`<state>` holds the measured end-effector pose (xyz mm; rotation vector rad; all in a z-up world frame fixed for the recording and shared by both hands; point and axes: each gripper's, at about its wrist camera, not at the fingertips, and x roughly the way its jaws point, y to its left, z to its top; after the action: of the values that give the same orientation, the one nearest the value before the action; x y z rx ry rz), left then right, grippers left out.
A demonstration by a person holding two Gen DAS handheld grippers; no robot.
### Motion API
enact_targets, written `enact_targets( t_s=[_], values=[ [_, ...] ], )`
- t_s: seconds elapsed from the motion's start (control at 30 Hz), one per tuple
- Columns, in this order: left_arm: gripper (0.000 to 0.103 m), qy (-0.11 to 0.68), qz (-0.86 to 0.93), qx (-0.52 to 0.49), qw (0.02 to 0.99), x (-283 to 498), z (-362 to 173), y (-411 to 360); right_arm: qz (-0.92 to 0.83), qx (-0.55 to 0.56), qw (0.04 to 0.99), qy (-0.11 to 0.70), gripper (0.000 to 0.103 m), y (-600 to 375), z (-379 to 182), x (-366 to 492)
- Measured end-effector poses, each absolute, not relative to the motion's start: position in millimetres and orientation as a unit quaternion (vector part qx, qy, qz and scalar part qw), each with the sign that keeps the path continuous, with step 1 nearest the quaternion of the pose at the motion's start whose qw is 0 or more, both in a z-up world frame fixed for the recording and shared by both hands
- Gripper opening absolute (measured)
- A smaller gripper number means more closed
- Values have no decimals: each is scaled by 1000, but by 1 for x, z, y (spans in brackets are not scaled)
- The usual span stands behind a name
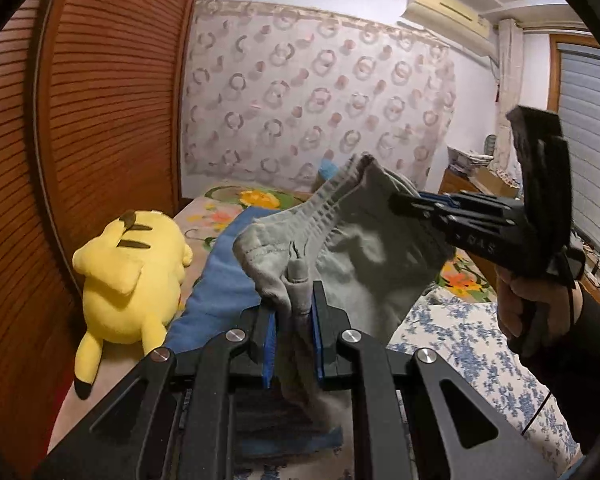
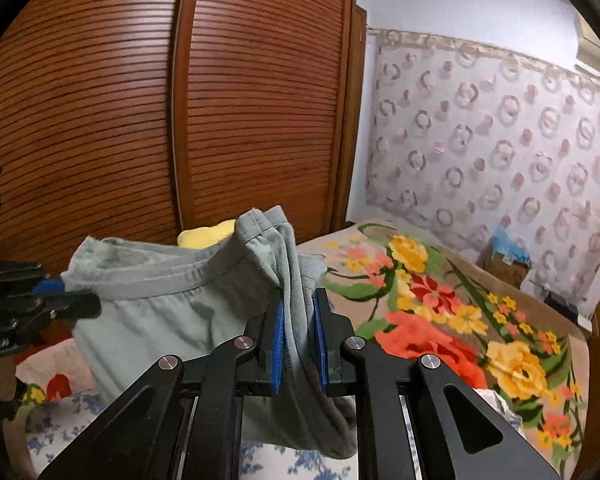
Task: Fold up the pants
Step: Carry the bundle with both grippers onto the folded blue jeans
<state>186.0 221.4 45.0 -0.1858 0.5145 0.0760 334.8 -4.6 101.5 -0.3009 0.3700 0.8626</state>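
Grey-green pants [image 1: 356, 256] hang in the air above the bed, held by the waistband at two points. My left gripper [image 1: 294, 300] is shut on one bunched end of the waistband. My right gripper [image 1: 400, 200] comes in from the right and is shut on the other end. In the right wrist view, my right gripper [image 2: 298, 312] pinches a gathered fold of the pants [image 2: 160, 308], and my left gripper [image 2: 80, 300] grips the waistband at the left. The legs hang down out of sight below the grippers.
A yellow plush toy [image 1: 132, 276] lies at the bed's left side next to a blue cloth [image 1: 220, 284]. The bed has a floral blanket [image 2: 440, 320] and a blue-flowered sheet [image 1: 460, 344]. A brown slatted wardrobe [image 2: 220, 100] stands on the left. A curtain [image 1: 320, 100] hangs behind.
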Motion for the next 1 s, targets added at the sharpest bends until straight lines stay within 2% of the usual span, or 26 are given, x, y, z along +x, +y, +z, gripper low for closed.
enact_targets(
  t_s=[0.4, 0.67, 0.8, 0.87, 1.0],
  values=[
    [16, 261, 56, -114, 957, 177, 39, 233, 462, -142, 853, 196, 14, 44, 95, 389],
    [16, 280, 73, -120, 950, 176, 27, 242, 483, -133, 832, 239, 14, 74, 78, 426],
    [23, 296, 94, -122, 943, 179, 21, 246, 483, -146, 828, 246, 14, 86, 75, 434],
    [26, 299, 99, -122, 941, 177, 20, 247, 482, -150, 827, 247, 22, 85, 75, 434],
    [42, 286, 105, -121, 945, 174, 27, 247, 483, -145, 831, 236, 35, 77, 85, 433]
  ],
)
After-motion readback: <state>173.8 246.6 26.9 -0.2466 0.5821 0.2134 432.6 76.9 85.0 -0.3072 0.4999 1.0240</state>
